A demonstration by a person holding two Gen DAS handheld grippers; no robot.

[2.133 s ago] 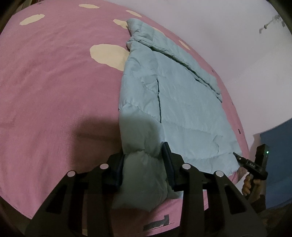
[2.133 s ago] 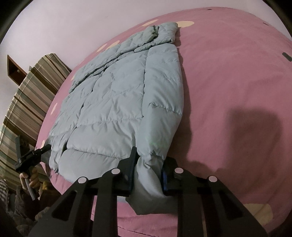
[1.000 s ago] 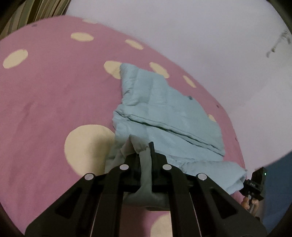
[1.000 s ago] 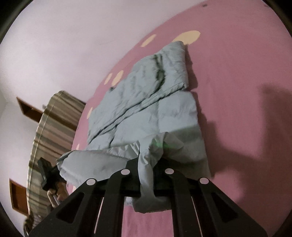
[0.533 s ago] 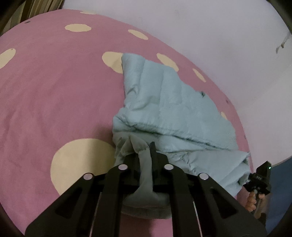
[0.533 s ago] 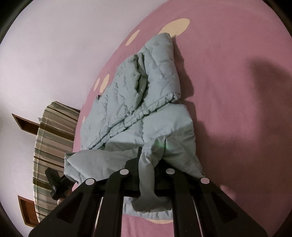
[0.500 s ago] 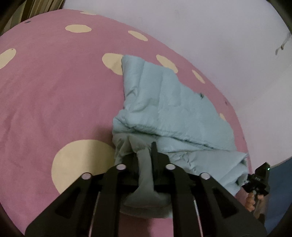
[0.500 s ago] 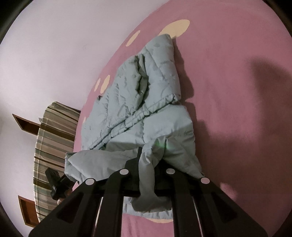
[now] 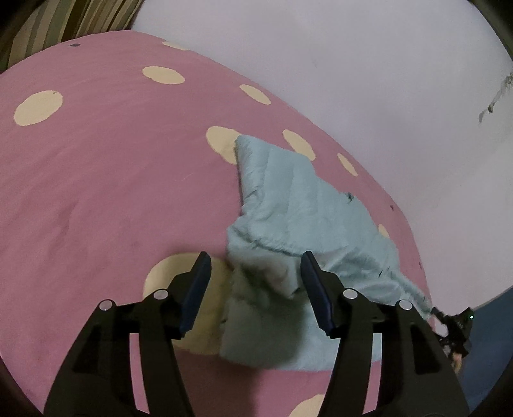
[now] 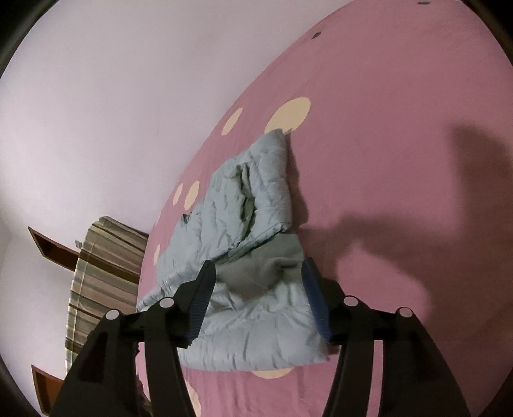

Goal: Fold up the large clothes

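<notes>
A pale blue-green puffer jacket (image 9: pixel 304 205) (image 10: pixel 250 205) lies folded over on itself on a pink bed cover (image 9: pixel 96 192) (image 10: pixel 384 160) with cream dots. My left gripper (image 9: pixel 254 259) hovers at the jacket's near left corner. Its jaws are opening, and the loose fabric lies between them without touching the pads. My right gripper (image 10: pixel 258 266) hovers at the near right corner. Its jaws are opening too, and the folded-over hem lies slack below and between its fingers. Neither holds anything.
A striped cloth (image 10: pixel 102 272) (image 9: pixel 80 19) hangs beyond the bed's far side, next to brown wooden shelves (image 10: pixel 51 247). A pale wall (image 9: pixel 352 80) stands behind the bed. A hand on a dark handle with a green light (image 9: pixel 461 324) shows at the right edge.
Both grippers were shut on the jacket's hem and now stand open. The released fabric has dropped onto the folded jacket, and both grippers have drawn back a little.
</notes>
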